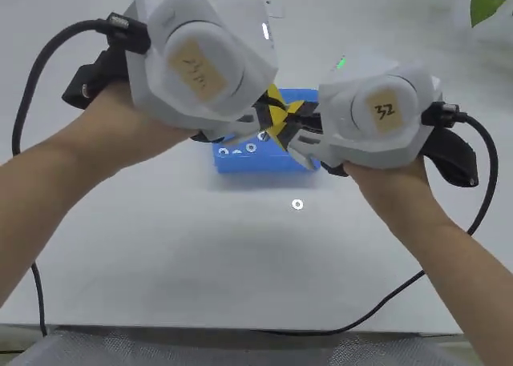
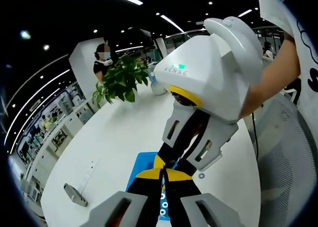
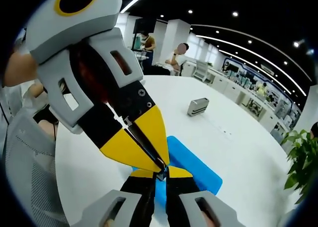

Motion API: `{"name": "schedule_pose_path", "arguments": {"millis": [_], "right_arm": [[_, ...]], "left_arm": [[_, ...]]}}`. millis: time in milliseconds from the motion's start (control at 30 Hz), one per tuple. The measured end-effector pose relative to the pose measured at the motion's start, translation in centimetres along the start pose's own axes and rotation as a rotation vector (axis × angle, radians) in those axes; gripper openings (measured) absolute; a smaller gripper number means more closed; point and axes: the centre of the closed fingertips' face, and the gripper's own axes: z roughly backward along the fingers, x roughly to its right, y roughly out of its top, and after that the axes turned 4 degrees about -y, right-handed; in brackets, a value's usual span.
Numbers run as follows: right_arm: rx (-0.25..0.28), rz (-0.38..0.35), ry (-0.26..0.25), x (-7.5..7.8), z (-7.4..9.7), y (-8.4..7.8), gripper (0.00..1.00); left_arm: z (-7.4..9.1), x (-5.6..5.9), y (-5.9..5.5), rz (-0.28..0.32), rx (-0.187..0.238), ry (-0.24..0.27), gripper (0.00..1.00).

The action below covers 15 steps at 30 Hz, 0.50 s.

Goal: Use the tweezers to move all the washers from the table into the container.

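Since the left tongs (image 2: 163,173) pinch the tweezers (image 3: 144,145) and the right tongs (image 3: 159,176) sit pressed together at their tip above the blue container (image 1: 256,162), we judge the lone washer (image 1: 297,204), lying toward the surface's (image 1: 200,254) near edge, closer to the right tongs.

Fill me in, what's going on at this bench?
A person holds a gripper in each hand above the blue container. The left gripper has its jaws shut on the thin tweezers, and the right gripper appears closed on their tip. A few washers lie in the container; one washer sits on the white table in front of it.
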Motion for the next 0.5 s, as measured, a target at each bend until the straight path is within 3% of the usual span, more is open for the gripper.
{"name": "schedule_pose_path", "arguments": {"millis": [500], "right_arm": [[-0.058,-0.013,0.033,-0.8,-1.8,-2.4,0.03]], "left_arm": [[-1.6,0.6,-2.3,0.037,-0.036,-0.035,0.00]]}}
